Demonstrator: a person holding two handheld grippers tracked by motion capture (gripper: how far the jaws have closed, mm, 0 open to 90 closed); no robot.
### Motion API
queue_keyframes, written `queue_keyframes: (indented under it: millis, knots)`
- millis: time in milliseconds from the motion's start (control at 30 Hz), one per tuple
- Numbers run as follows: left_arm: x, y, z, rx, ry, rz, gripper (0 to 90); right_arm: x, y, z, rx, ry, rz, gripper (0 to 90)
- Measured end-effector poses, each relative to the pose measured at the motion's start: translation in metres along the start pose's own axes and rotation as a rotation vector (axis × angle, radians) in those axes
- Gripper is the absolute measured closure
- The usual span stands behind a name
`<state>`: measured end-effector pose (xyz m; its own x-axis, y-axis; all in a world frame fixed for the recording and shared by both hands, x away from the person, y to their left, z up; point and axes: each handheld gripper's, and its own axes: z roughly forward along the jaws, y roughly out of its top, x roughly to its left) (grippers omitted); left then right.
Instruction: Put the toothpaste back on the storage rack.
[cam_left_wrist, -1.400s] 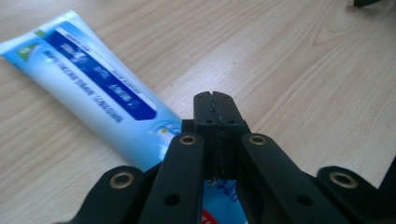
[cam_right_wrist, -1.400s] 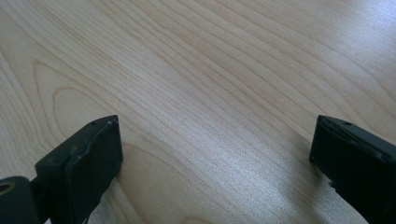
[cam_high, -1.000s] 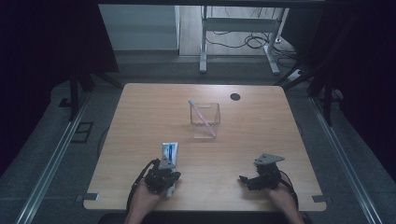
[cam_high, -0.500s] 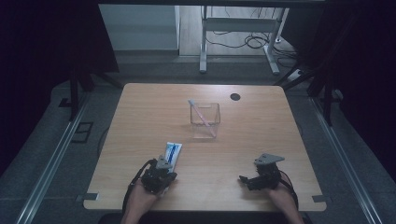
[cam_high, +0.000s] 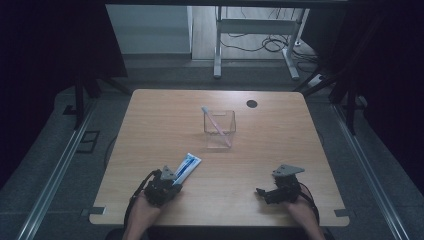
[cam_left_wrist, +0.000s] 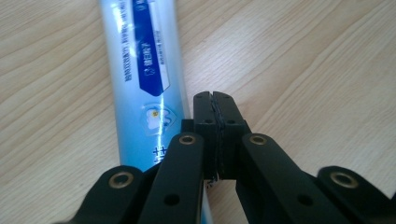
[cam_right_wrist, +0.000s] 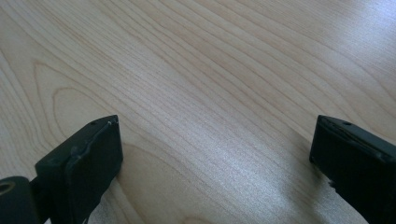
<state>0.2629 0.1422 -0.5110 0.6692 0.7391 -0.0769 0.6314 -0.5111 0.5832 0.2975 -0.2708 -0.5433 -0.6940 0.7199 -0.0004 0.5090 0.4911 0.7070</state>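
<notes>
A blue and white toothpaste tube (cam_high: 186, 165) lies on the wooden table (cam_high: 150, 125) near the front left, slanting up and to the right. My left gripper (cam_high: 172, 180) sits at its near end. In the left gripper view the tube (cam_left_wrist: 140, 70) runs along the left of the jaws, and the left gripper (cam_left_wrist: 215, 100) is shut, pinching the tube's near edge. My right gripper (cam_high: 261, 192) rests at the front right, pointing left. In its own view the right gripper (cam_right_wrist: 217, 149) stands open over bare wood.
A clear plastic box (cam_high: 220, 131) stands at the table's middle with a pink and white toothbrush (cam_high: 215, 124) leaning in it. A black round hole (cam_high: 251, 104) is at the back right. A metal stand's legs rise beyond the far edge.
The toothpaste tube has swung with my left gripper, its far end tipping from straight ahead toward the right. The right gripper has stayed put.
</notes>
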Motion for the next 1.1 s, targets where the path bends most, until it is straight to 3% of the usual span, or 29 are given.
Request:
queue_keyframes:
  millis: [100, 333, 433, 500, 667, 933, 1100]
  knots:
    - [0.003, -0.001, 0.001, 0.009, 0.005, -0.003, 88.9, 0.0, 0.0, 0.0, 0.0, 0.0, -0.001, 1.9]
    - [0.006, 0.001, -0.003, -0.009, -0.026, -0.022, 84.1, 0.0, 0.0, 0.0, 0.0, 0.0, 0.0, 1.9]
    - [0.007, 0.005, -0.006, -0.018, -0.027, -0.021, 80.0, 0.0, 0.0, 0.0, 0.0, 0.0, 0.0, 1.9]
    - [0.007, 0.007, -0.008, -0.032, -0.03, -0.019, 72.6, 0.0, 0.0, 0.0, 0.0, 0.0, 0.0, 1.9]
    - [0.009, 0.015, -0.01, -0.035, 0.002, -0.003, 62.7, 0.0, 0.0, 0.0, 0.0, -0.001, -0.001, 1.9]
    - [0.021, 0.021, -0.005, -0.004, 0.028, -0.05, 50.3, 0.0, 0.0, 0.0, 0.0, 0.0, -0.001, 1.9]
    - [0.026, 0.02, 0.004, 0.033, 0.055, -0.058, 43.7, 0.0, 0.0, 0.0, 0.0, 0.0, 0.0, 1.9]
